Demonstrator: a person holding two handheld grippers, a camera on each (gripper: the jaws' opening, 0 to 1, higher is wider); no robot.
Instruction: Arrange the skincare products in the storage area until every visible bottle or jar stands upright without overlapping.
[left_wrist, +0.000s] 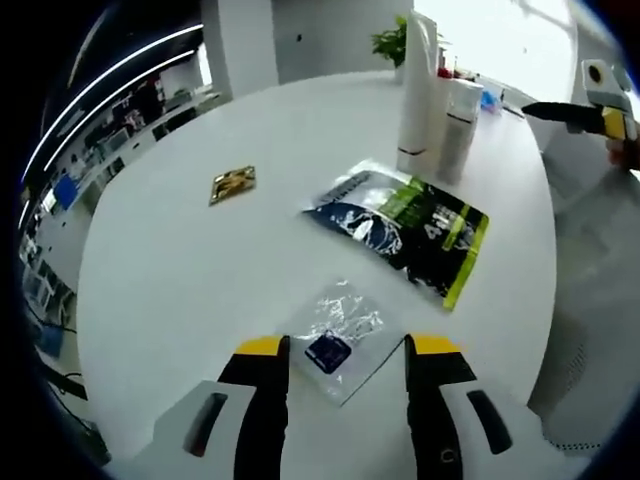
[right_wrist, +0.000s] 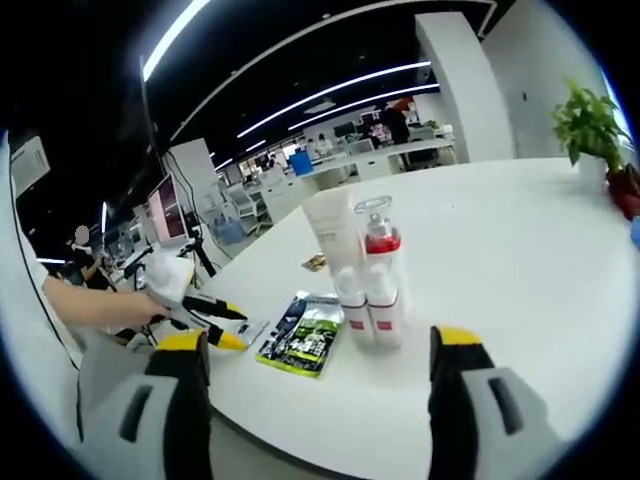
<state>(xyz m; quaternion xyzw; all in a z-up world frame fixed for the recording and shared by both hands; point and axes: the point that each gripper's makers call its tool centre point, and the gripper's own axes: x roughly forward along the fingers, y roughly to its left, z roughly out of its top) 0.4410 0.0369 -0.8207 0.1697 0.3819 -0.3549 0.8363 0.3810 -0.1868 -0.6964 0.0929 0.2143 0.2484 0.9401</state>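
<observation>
Both grippers, left (left_wrist: 345, 365) and right (right_wrist: 320, 360), gape wide, holding nothing; bottles (right_wrist: 370, 290) stand upright; approach gently, avoid toppling.

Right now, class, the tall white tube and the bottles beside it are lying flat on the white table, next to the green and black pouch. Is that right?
Not quite. The tall white tube and the bottles beside it stand upright, not flat, as the right gripper view shows. The rest holds: they are on the white table, next to the green and black pouch.
</observation>
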